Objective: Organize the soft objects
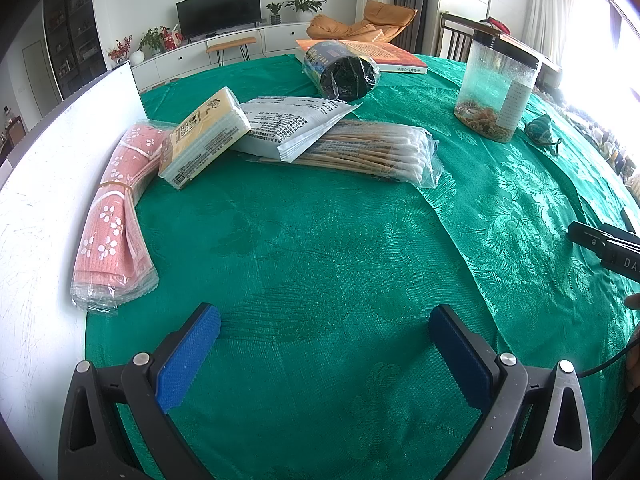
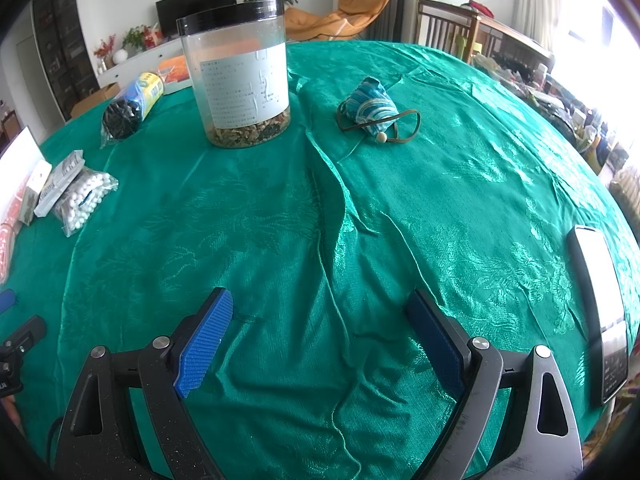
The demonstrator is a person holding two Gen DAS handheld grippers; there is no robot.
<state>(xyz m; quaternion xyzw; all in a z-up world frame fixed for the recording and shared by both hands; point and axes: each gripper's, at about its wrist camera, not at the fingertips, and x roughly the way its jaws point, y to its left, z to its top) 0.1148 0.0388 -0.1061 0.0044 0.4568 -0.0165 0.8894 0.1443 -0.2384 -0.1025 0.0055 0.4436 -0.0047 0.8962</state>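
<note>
Both grippers idle above table [image 1: 320, 240]: left gripper [image 1: 324, 354] fingers spread, empty; right gripper [image 2: 320, 338] same. Soft items at left: one pink cloth pack [image 1: 114, 216], one tissue pack [image 1: 204, 136], one cotton swab bag [image 1: 360, 152]; one drawstring pouch [image 2: 370, 110] apart. Risk: slick wrappers slip; jar [image 2: 240, 76] may get knocked.

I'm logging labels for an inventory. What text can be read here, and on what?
"DA": on the right gripper, cut off at the frame edge.
Tissue pack: print too blurred to read.
White sachets: lines too small.
Jar label: too small.
Book spine: unreadable.
</note>
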